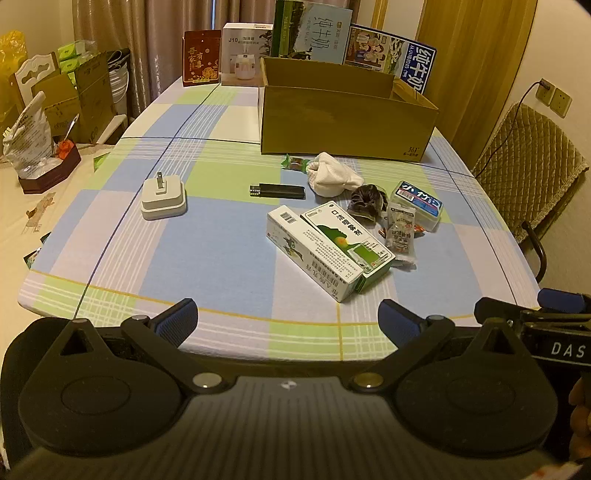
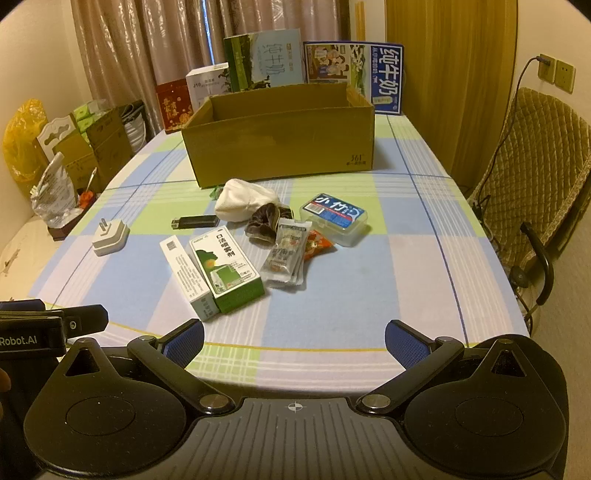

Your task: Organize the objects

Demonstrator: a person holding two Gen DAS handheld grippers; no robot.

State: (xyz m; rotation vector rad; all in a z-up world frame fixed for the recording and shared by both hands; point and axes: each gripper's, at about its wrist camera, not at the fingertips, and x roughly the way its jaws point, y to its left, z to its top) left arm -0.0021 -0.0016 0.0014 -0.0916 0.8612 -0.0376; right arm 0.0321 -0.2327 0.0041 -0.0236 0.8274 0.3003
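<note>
An open cardboard box [image 1: 343,125] [image 2: 280,147] stands at the far middle of the checked table. In front of it lie a white plug adapter [image 1: 163,199] [image 2: 110,236], a black lighter [image 1: 277,191] [image 2: 194,222], a white cloth [image 1: 334,175] [image 2: 243,199], a dark scrunchie [image 1: 367,202] [image 2: 264,221], a clear plastic case with a blue label [image 1: 417,206] [image 2: 334,218], snack packets [image 1: 399,230] [image 2: 286,254], a white carton [image 1: 314,253] [image 2: 188,275] and a green-and-white carton [image 1: 349,240] [image 2: 225,269]. My left gripper [image 1: 288,321] and right gripper [image 2: 294,341] hover open over the near table edge, holding nothing.
Milk cartons and gift boxes [image 1: 314,33] [image 2: 351,74] stand behind the cardboard box. A padded chair [image 1: 528,162] [image 2: 535,177] is at the right. Boxes and bags [image 1: 74,96] [image 2: 85,147] crowd the left side. A small green wrapped sweet [image 1: 293,162] lies by the cloth.
</note>
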